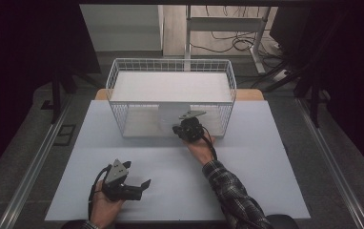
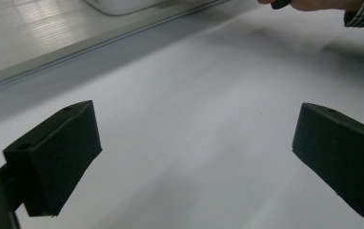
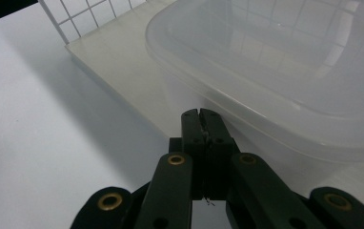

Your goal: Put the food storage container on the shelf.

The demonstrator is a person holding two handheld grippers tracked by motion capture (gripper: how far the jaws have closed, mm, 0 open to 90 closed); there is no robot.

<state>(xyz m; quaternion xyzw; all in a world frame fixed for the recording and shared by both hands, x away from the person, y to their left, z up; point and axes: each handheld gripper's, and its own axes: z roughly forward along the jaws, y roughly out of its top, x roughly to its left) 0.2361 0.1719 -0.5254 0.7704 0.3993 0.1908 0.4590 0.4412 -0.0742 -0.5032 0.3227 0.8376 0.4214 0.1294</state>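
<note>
At the wire basket (image 1: 170,67), my right gripper (image 3: 203,117) is closed, empty.
Its tip sits just beside the clear plastic tub (image 3: 285,71); my left gripper (image 2: 194,148) hangs wide over the tabletop (image 2: 194,95).

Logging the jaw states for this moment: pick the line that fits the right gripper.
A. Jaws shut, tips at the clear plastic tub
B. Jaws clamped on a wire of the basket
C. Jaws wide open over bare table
A: in the right gripper view the right gripper has its jaws pressed together with nothing between them, right at the clear plastic tub.
</note>
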